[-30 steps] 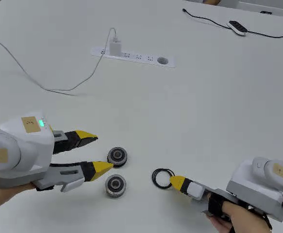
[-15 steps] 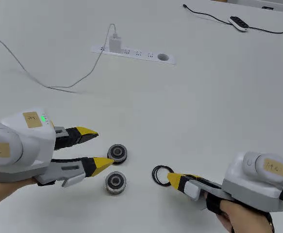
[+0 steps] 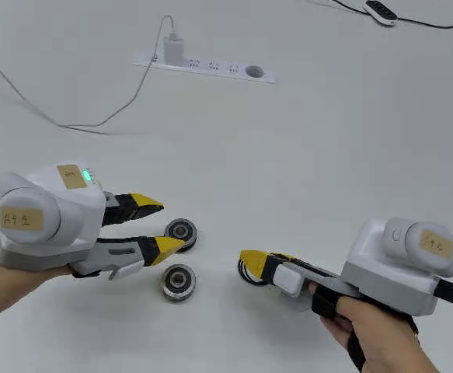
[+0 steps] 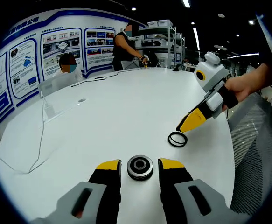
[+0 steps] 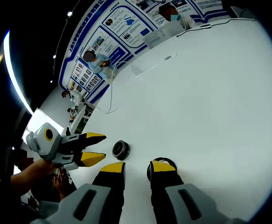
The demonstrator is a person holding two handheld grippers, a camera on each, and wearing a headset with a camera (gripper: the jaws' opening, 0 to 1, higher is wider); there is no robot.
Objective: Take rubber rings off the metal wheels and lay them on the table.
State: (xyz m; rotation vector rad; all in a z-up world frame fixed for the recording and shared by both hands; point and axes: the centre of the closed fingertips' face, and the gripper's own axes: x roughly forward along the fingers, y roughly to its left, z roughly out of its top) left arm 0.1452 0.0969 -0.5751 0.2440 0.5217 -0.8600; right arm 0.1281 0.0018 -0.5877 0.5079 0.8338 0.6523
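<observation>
Where the rubber ring (image 3: 249, 277) lies: flat on the white desk (image 3: 327, 155); black; near side hidden under the tip of the right tool (image 3: 253, 260). One ring or two stacked, cannot tell.
Metal wheels: two, lying flat on the desk to the left of the ring. The far wheel (image 3: 181, 231) and the near wheel (image 3: 179, 281) are close together but not touching.
Left tool (image 3: 170, 224): released, yellow tips spread, pointing right, low over the desk. The far wheel sits just off the tips. The left gripper view puts a wheel (image 4: 140, 167) in the gap between them, with no contact seen.
Right tool: released, nothing held, tip pointing left toward the wheels. The right gripper view shows a narrow gap between the jaws, with the ring peeking out behind one of them.
Left hand (image 3: 1, 284): under the tool body, gripping from below; the arm enters from the lower left.
Right hand (image 3: 362, 326): closed round the handle beneath the body, with a black strap across it.
Writing: tan paper stickers (image 3: 26, 219) on both tool bodies, handwritten, not legible. Green light (image 3: 88, 176) lit on the left tool.
Far desk: white power strip (image 3: 210, 67) with a white charger (image 3: 173, 53) plugged in; grey cable (image 3: 71, 124) trailing left.
Background, left gripper view: blue-bordered wall posters (image 4: 56, 44), text too small to read.
</observation>
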